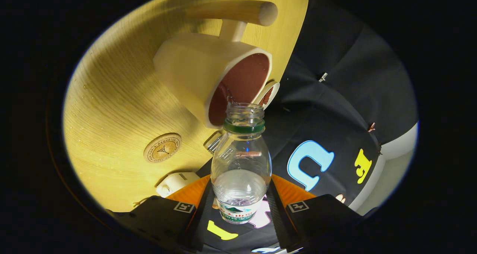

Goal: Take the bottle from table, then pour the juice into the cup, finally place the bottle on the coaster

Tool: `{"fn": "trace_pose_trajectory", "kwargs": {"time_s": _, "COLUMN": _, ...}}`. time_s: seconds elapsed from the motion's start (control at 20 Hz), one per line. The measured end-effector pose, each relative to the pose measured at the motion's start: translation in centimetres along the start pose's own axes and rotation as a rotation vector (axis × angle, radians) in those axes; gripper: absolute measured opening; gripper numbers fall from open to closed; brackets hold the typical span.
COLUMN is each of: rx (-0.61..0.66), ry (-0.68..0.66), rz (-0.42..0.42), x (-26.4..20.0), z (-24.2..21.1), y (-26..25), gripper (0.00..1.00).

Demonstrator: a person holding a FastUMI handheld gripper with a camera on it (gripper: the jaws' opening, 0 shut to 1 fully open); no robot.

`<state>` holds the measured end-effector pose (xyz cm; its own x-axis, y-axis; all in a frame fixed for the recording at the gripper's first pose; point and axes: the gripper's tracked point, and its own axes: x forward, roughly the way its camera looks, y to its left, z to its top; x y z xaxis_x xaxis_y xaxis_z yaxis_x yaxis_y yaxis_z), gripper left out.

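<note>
Clamped between both fingers of the gripper (240, 205), a clear plastic bottle (240, 164) with a green neck ring tips toward a cream cup (208, 75) on the wooden table (111, 97). Its open mouth sits at the cup's rim, over the reddish-brown interior. A round cork coaster (162, 147) lies on the table just beside the cup.
</note>
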<state>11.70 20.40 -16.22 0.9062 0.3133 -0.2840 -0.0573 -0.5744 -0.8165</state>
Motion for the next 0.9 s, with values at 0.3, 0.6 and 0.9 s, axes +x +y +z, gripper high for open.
{"fn": "trace_pose_trajectory", "kwargs": {"time_s": 0.3, "rx": -0.026, "ry": 0.008, "rz": -0.012, "x": 0.0, "z": -0.1, "y": -1.2, "gripper": 0.75}}
{"fn": "trace_pose_trajectory", "kwargs": {"time_s": 0.6, "rx": -0.084, "ry": -0.019, "rz": -0.039, "x": 0.1, "z": 0.4, "y": -2.6, "gripper": 0.75}}
{"fn": "trace_pose_trajectory", "kwargs": {"time_s": 0.9, "rx": -0.133, "ry": -0.037, "rz": -0.064, "x": 0.6, "z": 0.1, "y": -3.6, "gripper": 0.75}}
